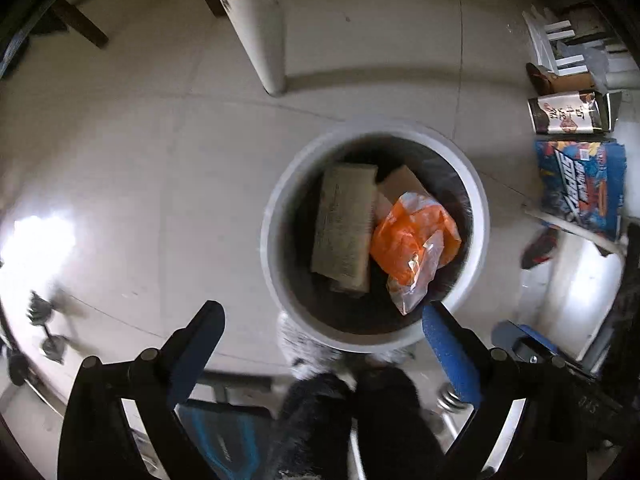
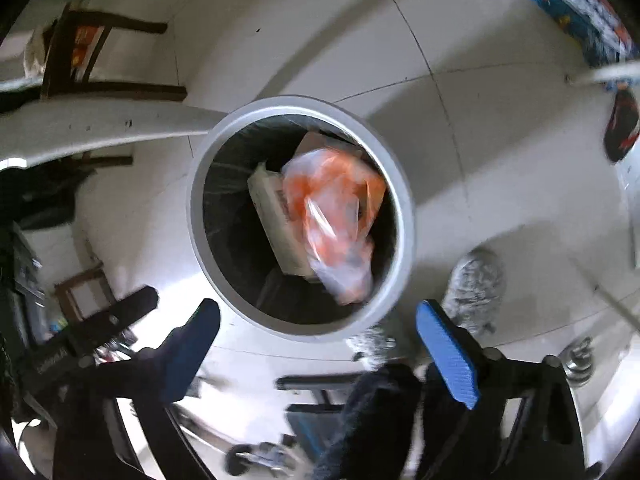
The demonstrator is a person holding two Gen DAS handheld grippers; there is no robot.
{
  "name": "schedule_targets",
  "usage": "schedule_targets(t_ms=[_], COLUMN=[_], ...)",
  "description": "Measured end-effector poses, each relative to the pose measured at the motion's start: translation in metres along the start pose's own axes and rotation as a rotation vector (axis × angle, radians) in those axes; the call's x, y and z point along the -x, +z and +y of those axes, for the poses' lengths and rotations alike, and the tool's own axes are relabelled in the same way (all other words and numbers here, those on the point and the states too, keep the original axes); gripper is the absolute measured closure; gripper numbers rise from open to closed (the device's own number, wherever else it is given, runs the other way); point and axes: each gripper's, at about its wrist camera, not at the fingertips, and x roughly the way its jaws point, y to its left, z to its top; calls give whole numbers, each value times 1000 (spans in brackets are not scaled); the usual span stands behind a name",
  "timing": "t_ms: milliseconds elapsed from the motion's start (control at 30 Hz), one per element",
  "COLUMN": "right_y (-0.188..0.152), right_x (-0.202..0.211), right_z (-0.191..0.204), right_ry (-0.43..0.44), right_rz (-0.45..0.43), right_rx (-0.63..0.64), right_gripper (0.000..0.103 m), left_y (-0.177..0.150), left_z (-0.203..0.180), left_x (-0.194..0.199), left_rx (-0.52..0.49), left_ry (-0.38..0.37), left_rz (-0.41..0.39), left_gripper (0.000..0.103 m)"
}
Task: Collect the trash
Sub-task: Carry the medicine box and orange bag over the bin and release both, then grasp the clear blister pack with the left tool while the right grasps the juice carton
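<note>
Orange bag (image 1: 414, 240) and cardboard (image 1: 344, 226) lie in bin (image 1: 478, 208). Left tool (image 1: 322, 320) and right tool (image 2: 318, 316) both spread wide, empty. Floor clutter possibly left.

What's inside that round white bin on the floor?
Inside the white bin: a flat tan cardboard box, a second brown box, and an orange plastic bag lying partly over them. Whatever is beneath them is hidden; the rest looks dark.

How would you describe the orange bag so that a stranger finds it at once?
Look at the round grey bin on the pale tiled floor. Inside it, the orange bag lies beside a flat brown cardboard box. Only the bag is bright, crinkled plastic.
</note>
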Motion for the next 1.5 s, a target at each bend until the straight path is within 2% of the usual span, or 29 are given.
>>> schedule_targets(t_ms=[133,300,600,800,1067,1200,1333,1400,1500], right_y=[-13,-27,-63,-95,-139,-148,-142,-128,-99], right_x=[23,57,133,198,293,347,403,432,469], right_z=[14,25,52,77,119,144,162,165,163], right_ry=[-99,-200,-248,-246,-220,-168,-102,-83,-71], right_rz=[-36,-73,-100,-128,-152,-193,-265,-306,-364], right_rx=[98,132,156,168,191,188,158,141,109], right_gripper=[2,2,2,2,2,2,2,2,2], left_y=[-12,-30,-63,-94,-126,-133,-121,-111,-79], left_z=[-2,-8,-28,-31,-27,-25,-29,-36,-59], left_x=[22,54,126,194,282,333,386,403,429], left_rx=[-33,-67,-121,-161,-167,-152,-111,-100,-97], left_ry=[55,77,67,65,50,68,87,83,83], left_rz=[-43,-63,-100,-151,-202,-256,-347,-382,-446], left_gripper=[2,2,2,2,2,2,2,2,2])
